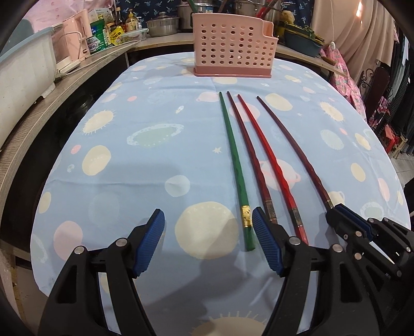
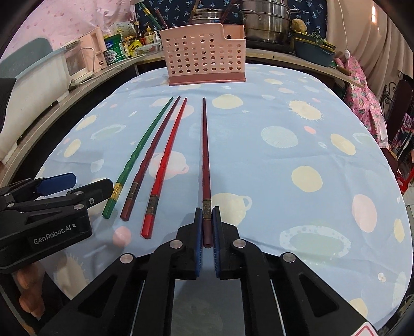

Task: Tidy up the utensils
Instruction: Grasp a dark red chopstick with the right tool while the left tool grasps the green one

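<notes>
Four chopsticks lie side by side on the blue planet-print cloth: a green chopstick [image 1: 234,165] [image 2: 137,152], a dark red chopstick [image 1: 248,150] [image 2: 152,152], a bright red chopstick [image 1: 266,160] [image 2: 168,155] and a maroon chopstick [image 1: 292,147] [image 2: 205,155]. My right gripper [image 2: 207,210] [image 1: 333,212] is shut on the maroon one's thick end. My left gripper [image 1: 208,214] [image 2: 90,182] stands open. In the left wrist view the green chopstick's gold-banded end shows in its gap, close beside the right pad [image 1: 266,240], with no pad pressing on it. A pink perforated holder [image 1: 233,44] [image 2: 204,56] stands at the table's far edge.
A wooden counter [image 1: 31,124] curves along the left and back, carrying a white tub [image 1: 23,75], bottles, jars and steel pots [image 2: 266,20]. Patterned fabric and a chair [image 2: 403,103] stand to the right. Part of a hand [image 2: 28,292] shows under the left gripper.
</notes>
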{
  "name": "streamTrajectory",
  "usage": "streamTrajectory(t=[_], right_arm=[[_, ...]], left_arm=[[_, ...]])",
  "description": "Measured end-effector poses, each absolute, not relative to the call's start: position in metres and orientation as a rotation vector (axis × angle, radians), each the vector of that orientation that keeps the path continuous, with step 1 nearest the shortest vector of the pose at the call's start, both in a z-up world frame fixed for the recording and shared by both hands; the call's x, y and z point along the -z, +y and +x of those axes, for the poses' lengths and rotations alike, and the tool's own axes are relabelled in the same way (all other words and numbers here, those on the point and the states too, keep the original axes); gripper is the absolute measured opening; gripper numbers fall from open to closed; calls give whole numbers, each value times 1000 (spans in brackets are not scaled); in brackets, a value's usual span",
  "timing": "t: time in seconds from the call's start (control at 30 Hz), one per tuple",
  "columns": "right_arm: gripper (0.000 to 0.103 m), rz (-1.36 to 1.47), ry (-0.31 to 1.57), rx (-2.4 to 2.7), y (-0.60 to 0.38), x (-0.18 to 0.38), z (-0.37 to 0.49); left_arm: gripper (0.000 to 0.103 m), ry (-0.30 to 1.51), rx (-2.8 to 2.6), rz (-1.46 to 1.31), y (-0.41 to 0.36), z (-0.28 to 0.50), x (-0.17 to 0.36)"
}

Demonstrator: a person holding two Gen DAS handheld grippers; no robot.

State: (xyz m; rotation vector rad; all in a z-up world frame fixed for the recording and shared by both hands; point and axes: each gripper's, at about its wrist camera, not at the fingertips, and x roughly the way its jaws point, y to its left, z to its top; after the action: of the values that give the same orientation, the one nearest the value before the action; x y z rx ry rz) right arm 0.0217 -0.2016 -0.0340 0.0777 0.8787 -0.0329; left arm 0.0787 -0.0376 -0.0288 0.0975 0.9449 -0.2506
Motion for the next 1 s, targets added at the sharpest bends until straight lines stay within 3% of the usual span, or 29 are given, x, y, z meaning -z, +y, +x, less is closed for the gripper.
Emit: streamTrajectory(t=[0.5,0.63,0.87,1.0], right_arm=[[7,98,879,34,-205,34,18],[7,99,879,35,-205,34,18],[7,104,880,34,-206,34,17],[7,110,881,30,-206,34,16]], left_arm=[[65,965,234,111,-42,81,39],[53,960,239,108,-42,80,39],[8,979,288,65,-38,81,36],[7,996,309,40,-35,81,34]])
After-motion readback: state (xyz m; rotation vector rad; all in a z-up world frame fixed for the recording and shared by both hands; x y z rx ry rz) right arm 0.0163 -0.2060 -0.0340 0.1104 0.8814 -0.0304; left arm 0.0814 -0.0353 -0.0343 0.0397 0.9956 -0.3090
